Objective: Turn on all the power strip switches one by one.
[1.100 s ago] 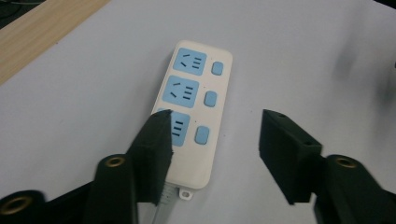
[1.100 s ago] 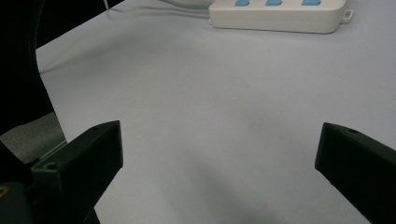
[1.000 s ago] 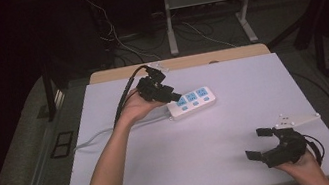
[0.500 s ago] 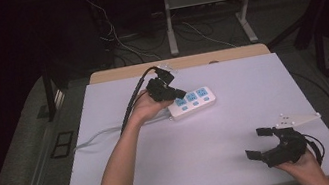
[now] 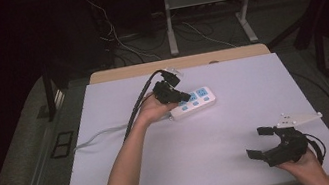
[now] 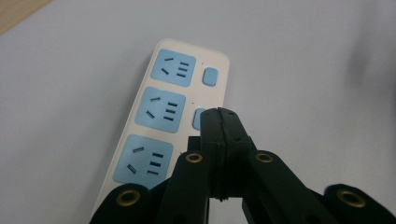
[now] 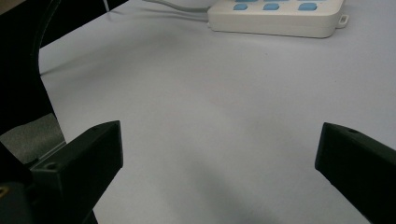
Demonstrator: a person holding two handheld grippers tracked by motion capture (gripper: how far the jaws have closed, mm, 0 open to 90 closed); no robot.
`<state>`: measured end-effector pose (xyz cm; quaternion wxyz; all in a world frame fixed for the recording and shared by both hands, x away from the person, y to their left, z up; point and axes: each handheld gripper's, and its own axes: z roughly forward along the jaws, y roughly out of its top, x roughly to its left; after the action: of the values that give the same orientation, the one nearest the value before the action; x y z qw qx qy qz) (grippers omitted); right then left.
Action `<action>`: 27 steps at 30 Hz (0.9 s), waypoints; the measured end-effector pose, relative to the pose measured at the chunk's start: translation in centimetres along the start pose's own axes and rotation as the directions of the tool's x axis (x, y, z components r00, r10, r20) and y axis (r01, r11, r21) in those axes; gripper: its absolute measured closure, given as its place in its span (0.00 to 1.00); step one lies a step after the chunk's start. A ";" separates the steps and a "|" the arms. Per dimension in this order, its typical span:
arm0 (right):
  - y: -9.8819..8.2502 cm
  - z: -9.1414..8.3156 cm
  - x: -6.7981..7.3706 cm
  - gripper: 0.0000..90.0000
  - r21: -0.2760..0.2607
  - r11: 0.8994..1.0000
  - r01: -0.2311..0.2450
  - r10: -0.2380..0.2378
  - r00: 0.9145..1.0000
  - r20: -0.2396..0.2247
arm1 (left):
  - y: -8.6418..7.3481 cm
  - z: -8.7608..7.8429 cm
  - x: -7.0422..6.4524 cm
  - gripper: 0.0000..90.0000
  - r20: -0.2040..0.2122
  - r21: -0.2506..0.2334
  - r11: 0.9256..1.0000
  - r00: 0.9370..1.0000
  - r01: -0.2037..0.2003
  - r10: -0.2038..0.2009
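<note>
1. here the left gripper [image 5: 181, 96] sits over the power strip [image 5: 193, 103] on the far middle of the white table [image 5: 220, 134], the person's left forearm [image 5: 125, 170] reaching up to it from the bottom edge.
2. its jaws are pressed together with nothing between them; in the left gripper view the joined tip [image 6: 219, 122] stands over the middle blue switch [image 6: 198, 119] of the strip, and whether it touches the switch i cannot tell.
3. the jaws have just been closing, with nothing caught in them.
4. the strip [image 6: 173, 116] is white with three blue socket faces in a row, each with a small blue switch beside it; the far switch [image 6: 211, 77] is in full sight.
5. in the high view the strip lies slantwise, its right end a little farther back than its left, flat on the table.
6. its pale cord [image 5: 101, 134] runs off leftward across the table towards the left edge.
7. a black cable [image 5: 141, 101] trails from the left gripper down along the forearm.
8. the right gripper [image 5: 268, 143] rests near the table's near right corner, well apart from the strip, held in the right hand [image 5: 301, 163].
9. its jaws stand wide apart and empty; in the right gripper view bare table lies between them and the strip [image 7: 275, 18] shows far off at the top.
10. a grey three-cornered plate [image 5: 298, 118] sits on top of the right gripper.
</note>
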<state>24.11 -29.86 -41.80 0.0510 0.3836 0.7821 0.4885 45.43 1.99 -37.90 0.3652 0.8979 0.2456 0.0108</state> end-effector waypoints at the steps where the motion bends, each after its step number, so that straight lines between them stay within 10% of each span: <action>1: 0.0 0.0 0.0 0.01 -0.001 1.000 -0.001 0.001 1.000 0.001 | 0.0 0.1 0.0 0.99 0.000 0.008 1.000 1.000 -0.002 0.002; 27: 0.0 -0.1 -0.2 0.01 -0.003 1.000 -0.001 0.001 1.000 0.001 | -1.1 2.3 0.7 0.98 -0.055 0.121 0.993 0.998 -0.014 0.021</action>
<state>24.19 -30.11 -41.81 0.0519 0.3839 0.7812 0.4896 46.04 1.42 -40.43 0.3033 0.9198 0.2479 0.0242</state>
